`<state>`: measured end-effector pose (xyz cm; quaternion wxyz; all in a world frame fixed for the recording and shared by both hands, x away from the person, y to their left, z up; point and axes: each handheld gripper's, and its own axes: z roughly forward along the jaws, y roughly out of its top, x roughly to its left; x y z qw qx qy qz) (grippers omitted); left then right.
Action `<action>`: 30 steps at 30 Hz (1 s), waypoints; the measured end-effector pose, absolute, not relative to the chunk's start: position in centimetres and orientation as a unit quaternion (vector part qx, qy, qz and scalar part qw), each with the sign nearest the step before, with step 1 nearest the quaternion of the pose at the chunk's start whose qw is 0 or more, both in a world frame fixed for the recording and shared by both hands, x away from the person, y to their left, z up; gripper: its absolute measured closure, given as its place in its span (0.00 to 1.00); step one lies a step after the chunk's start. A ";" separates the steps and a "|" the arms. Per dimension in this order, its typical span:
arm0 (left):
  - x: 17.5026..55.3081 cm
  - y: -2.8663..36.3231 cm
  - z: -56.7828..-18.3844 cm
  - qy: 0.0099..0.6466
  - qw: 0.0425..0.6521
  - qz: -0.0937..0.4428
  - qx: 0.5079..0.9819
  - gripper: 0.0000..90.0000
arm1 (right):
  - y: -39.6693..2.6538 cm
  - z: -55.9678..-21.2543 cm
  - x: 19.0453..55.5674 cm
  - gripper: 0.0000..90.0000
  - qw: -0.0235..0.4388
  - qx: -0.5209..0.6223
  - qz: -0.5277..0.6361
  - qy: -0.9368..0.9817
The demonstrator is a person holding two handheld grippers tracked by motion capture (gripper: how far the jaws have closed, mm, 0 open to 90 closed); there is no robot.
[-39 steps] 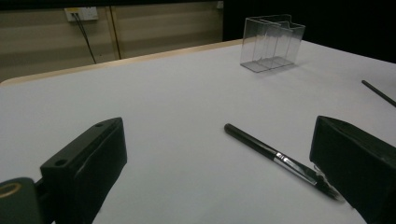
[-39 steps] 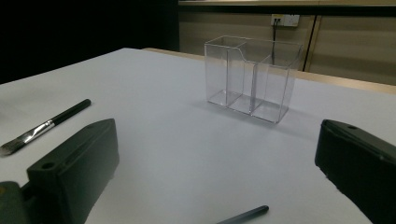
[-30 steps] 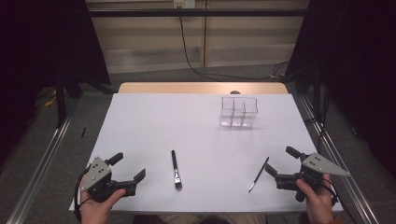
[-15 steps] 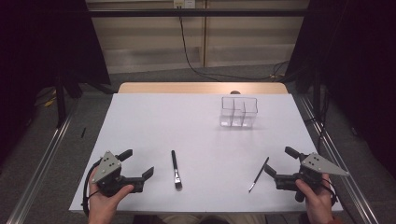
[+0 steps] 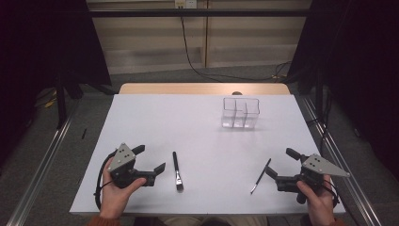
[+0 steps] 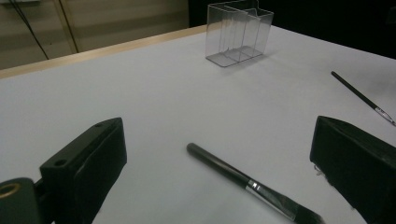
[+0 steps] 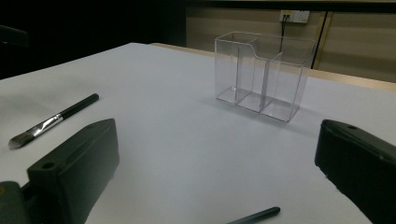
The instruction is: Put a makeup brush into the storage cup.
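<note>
High view, left gripper [image 5: 149, 158] and right gripper [image 5: 278, 162] both apart, near table [image 5: 197, 117] front edge.

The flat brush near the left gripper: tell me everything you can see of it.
The flat brush lies flat on the white table, just right of the open left gripper, touching neither jaw. It has a slim dark handle, rounded at the far end, a shiny silver ferrule and a flat dark bristle head pointing toward the person. In the left gripper view it lies between the jaws, slanting toward the lower right. It looks whole and undamaged; only the table touches it.
</note>
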<state>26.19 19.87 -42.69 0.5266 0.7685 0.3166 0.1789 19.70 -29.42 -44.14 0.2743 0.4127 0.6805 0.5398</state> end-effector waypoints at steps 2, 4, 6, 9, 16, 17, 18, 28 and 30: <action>26.5 19.4 -42.7 0.319 0.524 0.177 0.770 0.04 | -29.5 -44.1 19.7 0.00 0.276 0.411 0.539 0.682; 26.7 19.0 -42.8 0.328 0.520 0.173 0.770 0.04 | -29.5 -44.2 19.7 0.00 0.275 0.411 0.539 0.682; 26.8 18.9 -42.9 0.326 0.519 0.171 0.771 0.04 | -29.5 -44.2 19.7 0.00 0.275 0.411 0.539 0.682; 27.3 18.5 -42.9 0.329 0.514 0.169 0.774 0.03 | -29.4 -44.2 19.7 0.00 0.274 0.411 0.539 0.682; 27.7 17.9 -43.0 0.341 0.486 0.171 0.786 0.04 | -29.4 -44.2 19.7 0.00 0.274 0.410 0.537 0.684; 27.7 17.9 -43.0 0.341 0.486 0.171 0.786 0.04 | -29.4 -44.2 19.7 0.00 0.274 0.410 0.537 0.684; 27.8 17.8 -43.0 0.354 0.475 0.168 0.788 0.04 | -29.4 -44.2 19.7 0.00 0.274 0.411 0.537 0.684; 28.5 16.4 -42.9 0.365 0.440 0.126 0.811 0.10 | -29.4 -44.2 19.7 0.00 0.273 0.409 0.537 0.685; 28.6 16.3 -42.9 0.364 0.436 0.126 0.813 0.10 | -29.4 -44.2 19.7 0.00 0.273 0.410 0.536 0.685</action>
